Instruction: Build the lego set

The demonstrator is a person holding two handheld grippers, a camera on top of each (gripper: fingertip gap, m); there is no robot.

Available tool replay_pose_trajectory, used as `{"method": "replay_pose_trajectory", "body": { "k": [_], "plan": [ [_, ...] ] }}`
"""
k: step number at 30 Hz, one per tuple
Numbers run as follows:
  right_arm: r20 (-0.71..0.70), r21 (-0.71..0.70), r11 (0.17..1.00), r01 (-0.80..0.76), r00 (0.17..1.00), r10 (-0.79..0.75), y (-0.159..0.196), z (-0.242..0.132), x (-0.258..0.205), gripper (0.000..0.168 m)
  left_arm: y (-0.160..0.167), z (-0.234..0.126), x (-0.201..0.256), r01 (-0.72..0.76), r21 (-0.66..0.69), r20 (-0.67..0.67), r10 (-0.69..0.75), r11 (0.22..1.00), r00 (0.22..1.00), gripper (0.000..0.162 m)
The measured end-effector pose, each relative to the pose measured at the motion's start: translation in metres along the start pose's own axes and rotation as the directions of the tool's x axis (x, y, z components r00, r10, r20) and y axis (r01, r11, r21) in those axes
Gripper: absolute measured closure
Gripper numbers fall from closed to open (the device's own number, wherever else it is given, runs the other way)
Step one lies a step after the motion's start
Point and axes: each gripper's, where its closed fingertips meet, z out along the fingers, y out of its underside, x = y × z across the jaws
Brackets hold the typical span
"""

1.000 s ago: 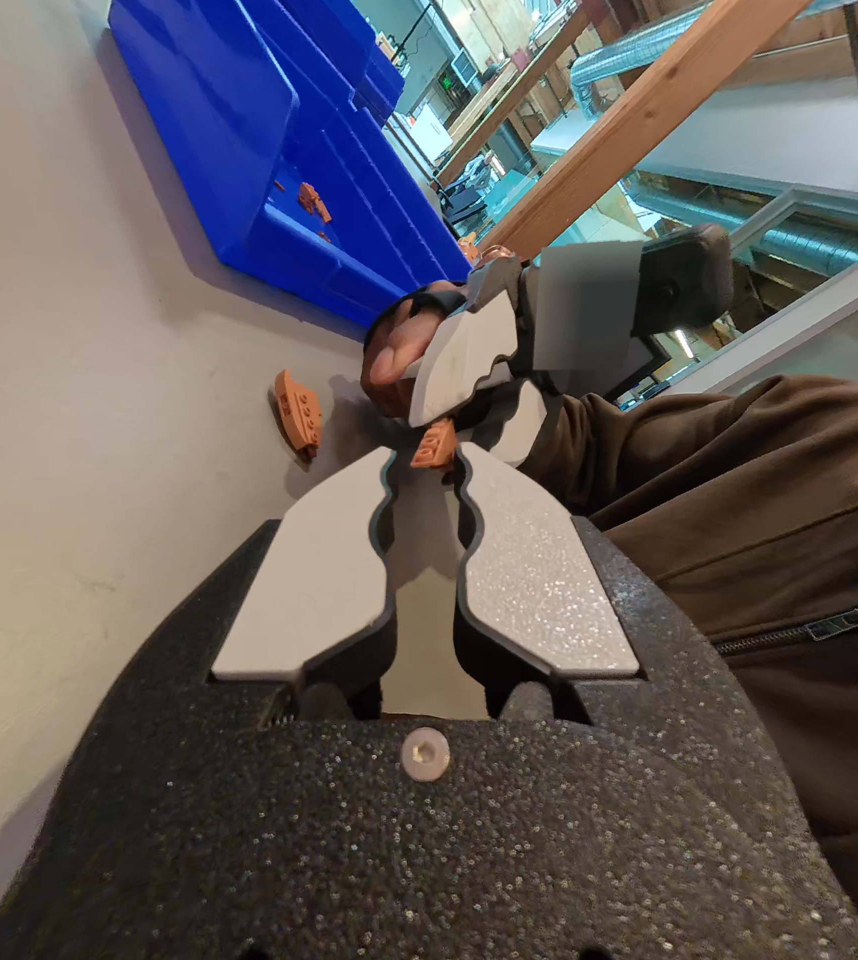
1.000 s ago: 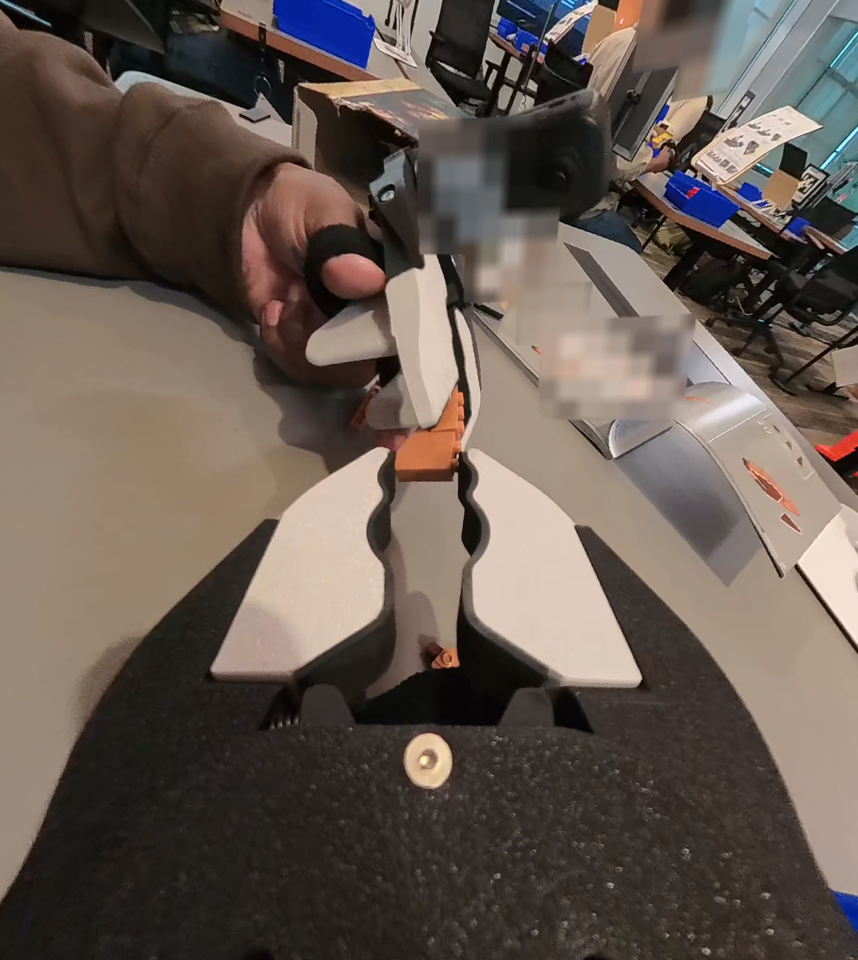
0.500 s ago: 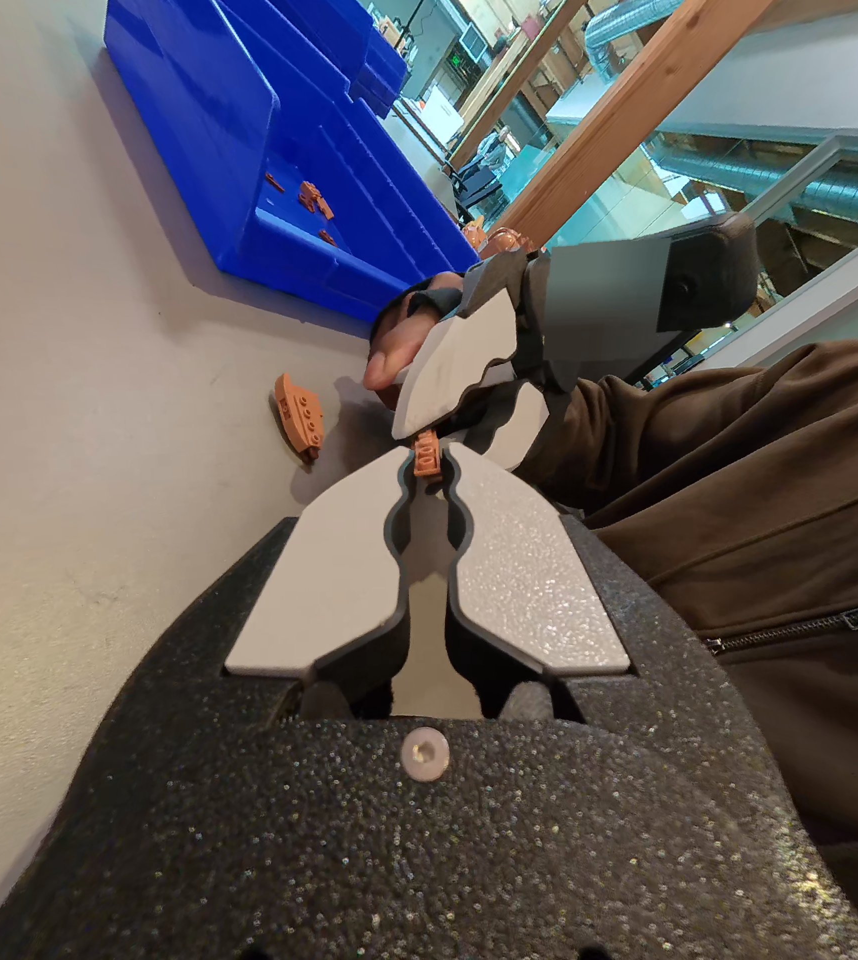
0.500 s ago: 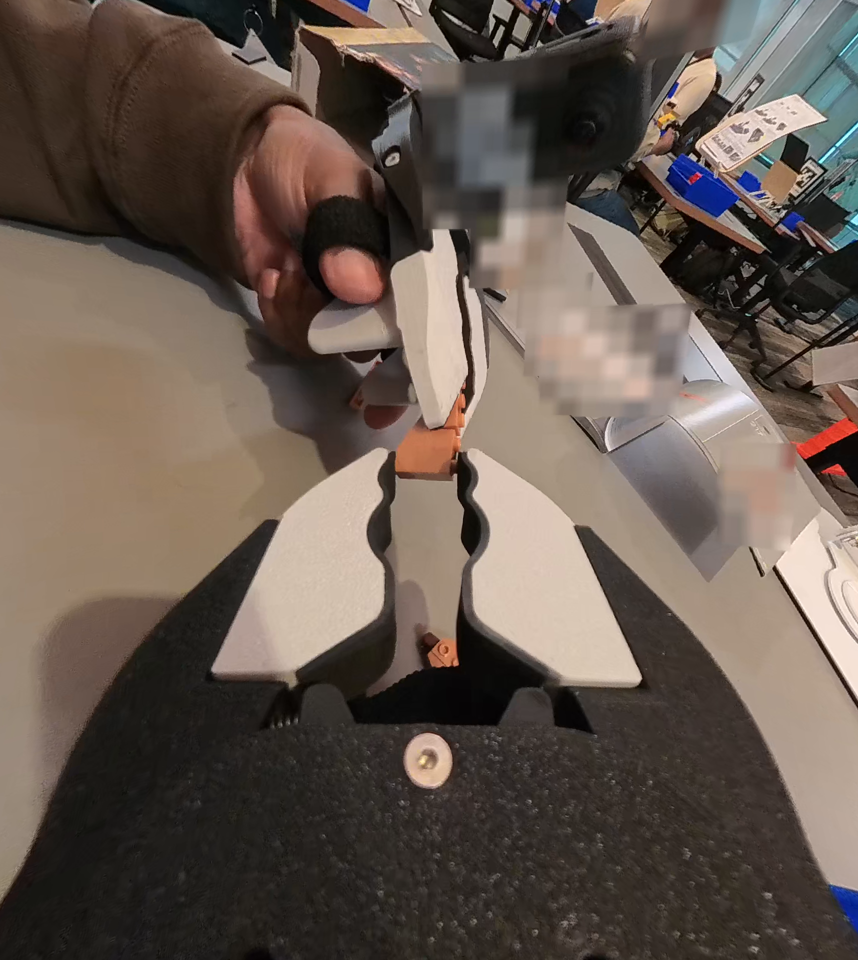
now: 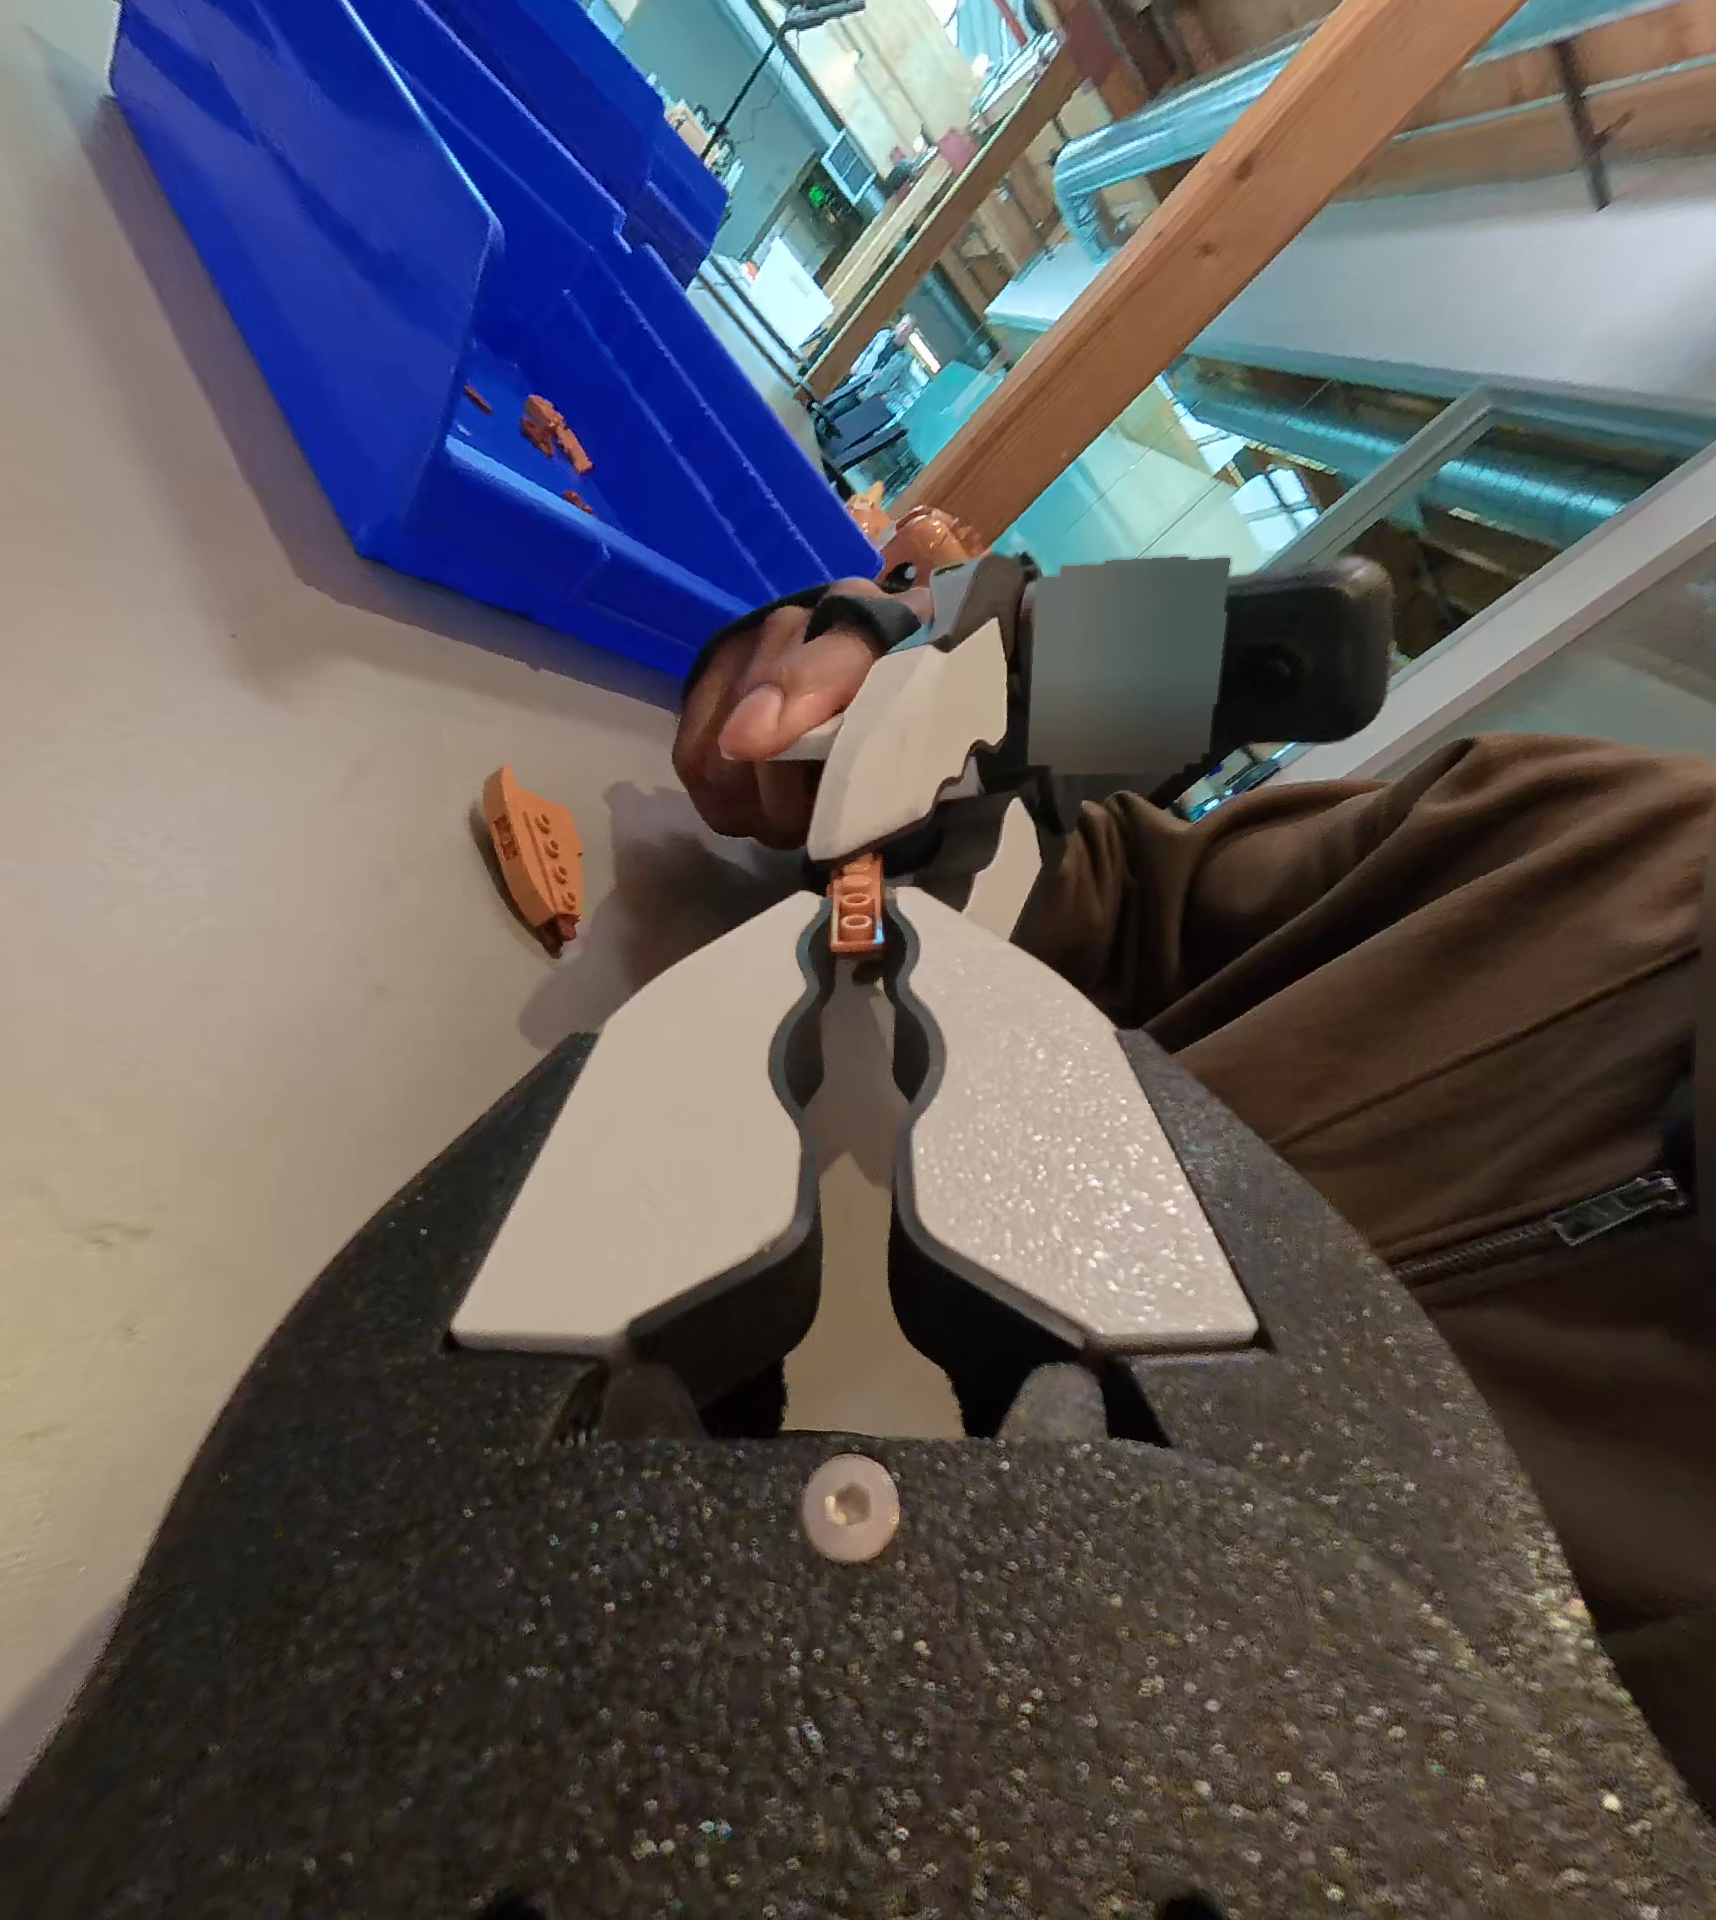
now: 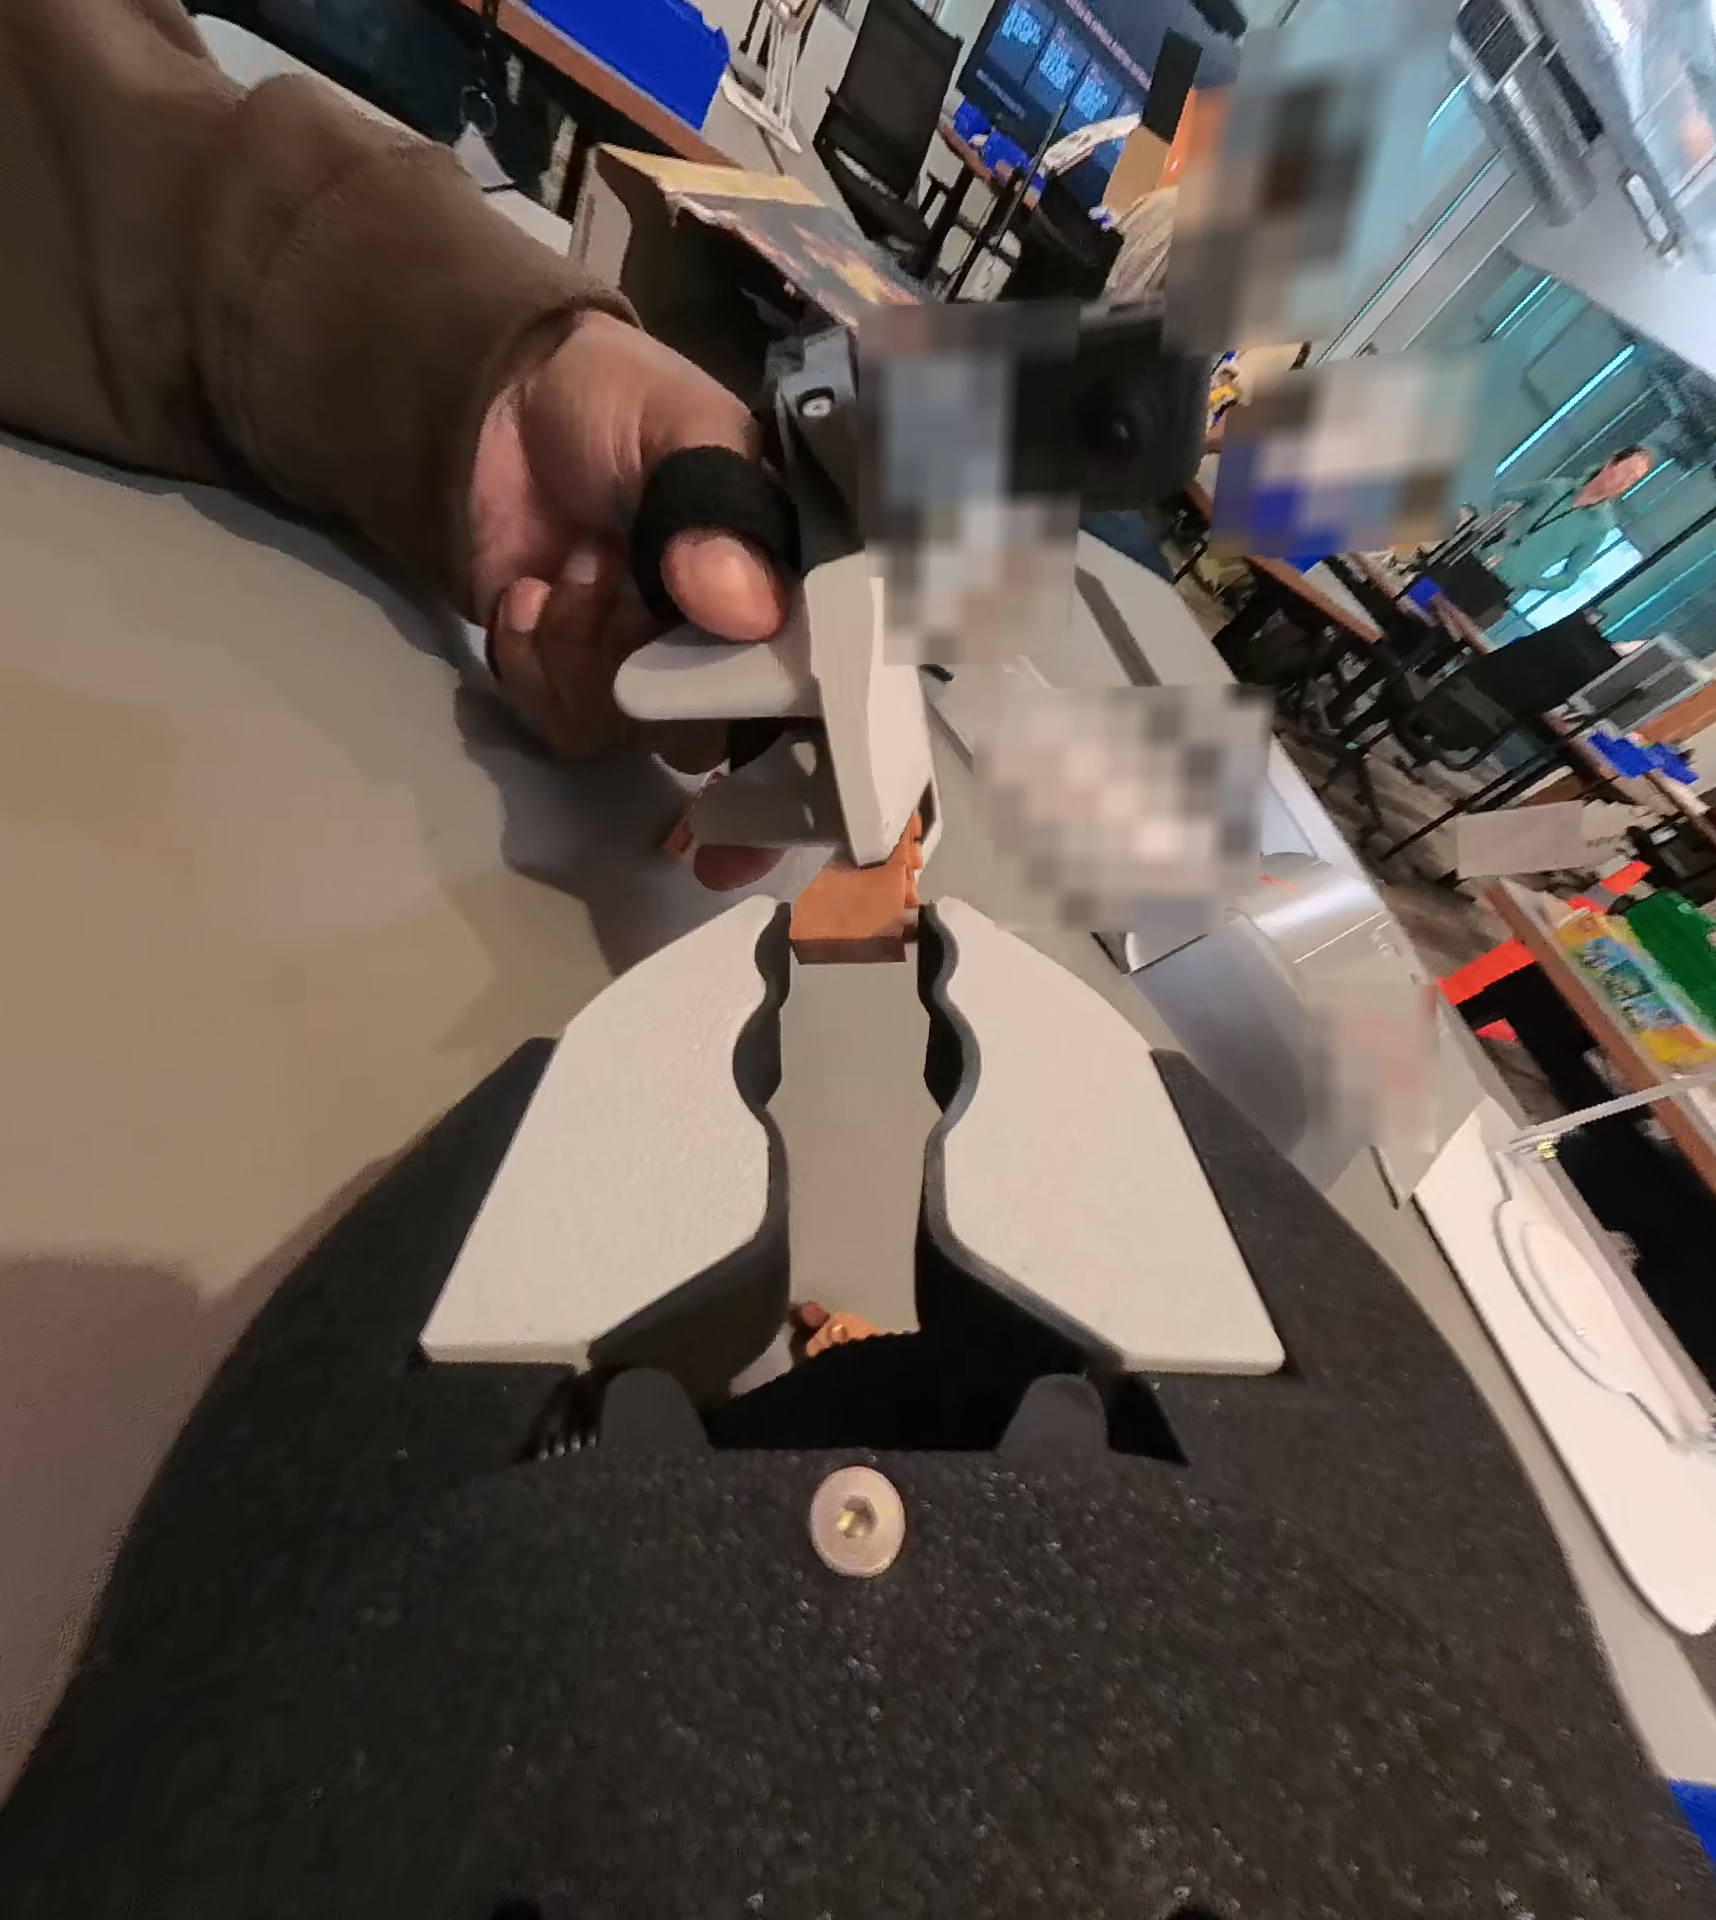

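Observation:
A small brown lego piece (image 5: 854,920) is held between both grippers above the grey table (image 5: 106,935). My left gripper (image 5: 854,935) is shut on its narrow studded edge. My right gripper (image 6: 852,935) is shut on its broad side (image 6: 849,914). The two grippers meet tip to tip. In the left wrist view the right gripper (image 5: 864,862) comes in from above. In the right wrist view the left gripper (image 6: 885,847) does the same. I cannot tell whether this is one piece or two joined ones.
A brown wedge-shaped lego assembly (image 5: 532,857) lies on the table left of the grippers. A blue bin (image 5: 366,312) behind it holds several small brown pieces (image 5: 547,426). Another small brown piece (image 6: 833,1330) lies under the right gripper. A cardboard box (image 6: 729,239) and a white tray (image 6: 1612,1403) stand nearby. Both grippers' tips are close together, under 4 cm apart.
My left gripper's jaws have closed onto the brown piece; a second ago they stood wider apart around it. The right gripper has kept its hold throughout.

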Motion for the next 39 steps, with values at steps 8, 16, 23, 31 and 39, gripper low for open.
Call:
{"method": "replay_pose_trajectory", "body": {
  "k": [8, 16, 23, 31, 39],
  "plan": [
    [-0.066, 0.017, 0.993, 0.120, 0.991, -0.118, -0.006, -0.002, 0.001, 0.140, -0.003, 0.002, 0.009, 0.056, 0.033, -0.086, -0.053, 0.998, 0.995, 0.154],
    [-0.055, 0.069, 0.982, 0.178, 0.983, -0.174, -0.014, -0.003, -0.004, 0.140, 0.003, 0.006, 0.014, 0.074, -0.011, -0.113, -0.074, 0.997, 0.991, 0.154],
    [0.003, 0.087, 0.982, 0.165, 0.986, -0.166, -0.015, -0.003, -0.010, 0.144, 0.007, 0.006, 0.015, 0.085, -0.045, -0.120, -0.090, 0.995, 0.989, 0.154],
    [0.014, 0.079, 0.980, 0.181, 0.983, -0.182, -0.015, -0.004, -0.011, 0.144, 0.008, 0.008, 0.017, 0.095, -0.054, -0.128, -0.102, 0.994, 0.987, 0.154],
    [0.018, 0.072, 0.980, 0.183, 0.983, -0.185, -0.016, -0.005, -0.012, 0.145, 0.009, 0.009, 0.019, 0.115, -0.061, -0.141, -0.123, 0.991, 0.982, 0.154]
  ]
}}
